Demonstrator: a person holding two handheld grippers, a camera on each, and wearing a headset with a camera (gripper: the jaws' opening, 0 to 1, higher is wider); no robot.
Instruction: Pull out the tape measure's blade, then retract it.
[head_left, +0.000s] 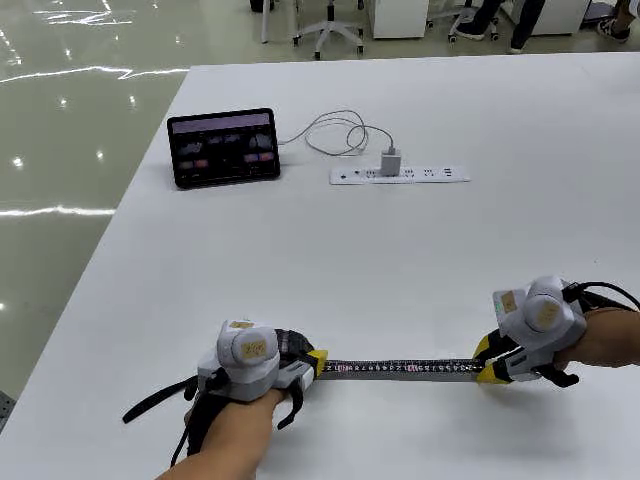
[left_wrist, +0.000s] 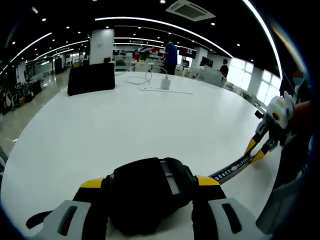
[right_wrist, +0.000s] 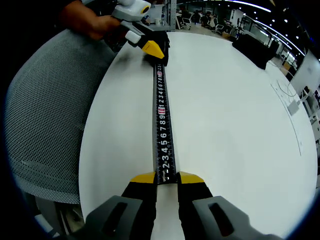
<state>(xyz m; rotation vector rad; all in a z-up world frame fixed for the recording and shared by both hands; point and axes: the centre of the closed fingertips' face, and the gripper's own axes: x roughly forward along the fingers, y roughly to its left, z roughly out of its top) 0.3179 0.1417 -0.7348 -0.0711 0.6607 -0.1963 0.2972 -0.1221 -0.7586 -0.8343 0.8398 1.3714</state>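
2 claws (head_left: 312, 362) (head_left: 487, 362) grip case (left_wrist: 147, 192), blade (head_left: 400, 368).

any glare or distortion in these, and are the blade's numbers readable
Head view: light streaks glare on the glossy floor, the table evenly lit. Right gripper view: fisheye curves the table edge, yet the blade numbers read sharp. Left gripper view: the tape case looks dark, detail lost.
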